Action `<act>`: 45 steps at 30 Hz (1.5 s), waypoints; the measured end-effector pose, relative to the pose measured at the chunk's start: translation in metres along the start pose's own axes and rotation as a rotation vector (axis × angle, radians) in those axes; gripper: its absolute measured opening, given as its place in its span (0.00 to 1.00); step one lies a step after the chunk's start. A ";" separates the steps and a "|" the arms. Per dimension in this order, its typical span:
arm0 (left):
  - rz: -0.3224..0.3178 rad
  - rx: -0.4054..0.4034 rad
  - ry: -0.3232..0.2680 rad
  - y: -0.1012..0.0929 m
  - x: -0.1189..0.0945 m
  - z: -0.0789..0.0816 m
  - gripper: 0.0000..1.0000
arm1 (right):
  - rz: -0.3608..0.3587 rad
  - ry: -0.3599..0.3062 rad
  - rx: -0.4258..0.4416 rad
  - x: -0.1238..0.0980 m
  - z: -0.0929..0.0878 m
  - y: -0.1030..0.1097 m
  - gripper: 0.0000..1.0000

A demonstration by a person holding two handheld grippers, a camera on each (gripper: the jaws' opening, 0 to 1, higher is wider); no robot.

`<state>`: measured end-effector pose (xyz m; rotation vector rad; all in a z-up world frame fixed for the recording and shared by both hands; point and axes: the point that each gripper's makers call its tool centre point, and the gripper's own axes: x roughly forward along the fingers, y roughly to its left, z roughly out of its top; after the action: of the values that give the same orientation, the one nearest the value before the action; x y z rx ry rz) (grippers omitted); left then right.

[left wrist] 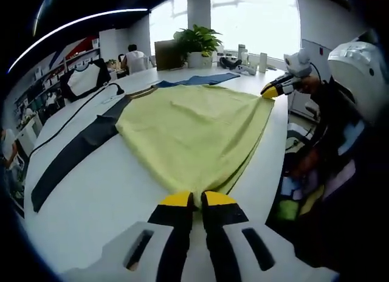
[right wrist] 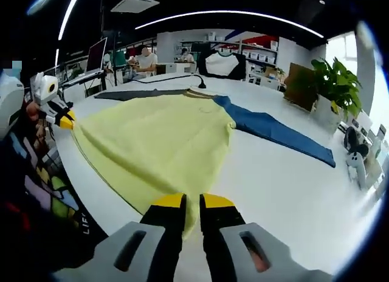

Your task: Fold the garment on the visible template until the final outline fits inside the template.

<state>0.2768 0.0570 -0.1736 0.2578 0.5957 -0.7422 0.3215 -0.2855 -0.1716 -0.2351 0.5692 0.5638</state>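
Note:
A yellow-green garment (left wrist: 194,130) lies spread flat on the white table (left wrist: 109,203), with a dark sleeve (left wrist: 73,151) stretched out to one side and a blue sleeve (left wrist: 200,79) to the other. My left gripper (left wrist: 194,200) is shut on one corner of the hem at the near table edge. In the right gripper view, the same garment (right wrist: 158,142) runs away from my right gripper (right wrist: 191,202), which is shut on the other hem corner. Each gripper also appears in the other's view: the right gripper (left wrist: 271,91), the left gripper (right wrist: 65,120).
A potted plant (left wrist: 197,44) and a laptop (left wrist: 167,54) stand at the table's far end, with small bottles (left wrist: 252,60) beside them. A black cable (left wrist: 79,112) crosses the table. The person's body (left wrist: 328,172) is against the table edge. A black-and-white shirt (right wrist: 222,64) hangs behind.

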 end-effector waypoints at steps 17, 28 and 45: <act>-0.026 -0.032 -0.007 -0.005 0.000 -0.008 0.08 | 0.047 0.079 -0.045 0.004 -0.017 0.017 0.01; -0.039 -0.048 0.012 -0.005 -0.001 -0.016 0.06 | 0.023 0.116 -0.042 -0.002 -0.022 0.015 0.00; -0.073 -0.060 0.020 -0.007 -0.014 -0.019 0.11 | 0.086 0.024 -0.045 -0.019 -0.004 0.019 0.00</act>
<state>0.2559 0.0673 -0.1809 0.1893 0.6485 -0.7918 0.2958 -0.2801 -0.1653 -0.2612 0.5928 0.6578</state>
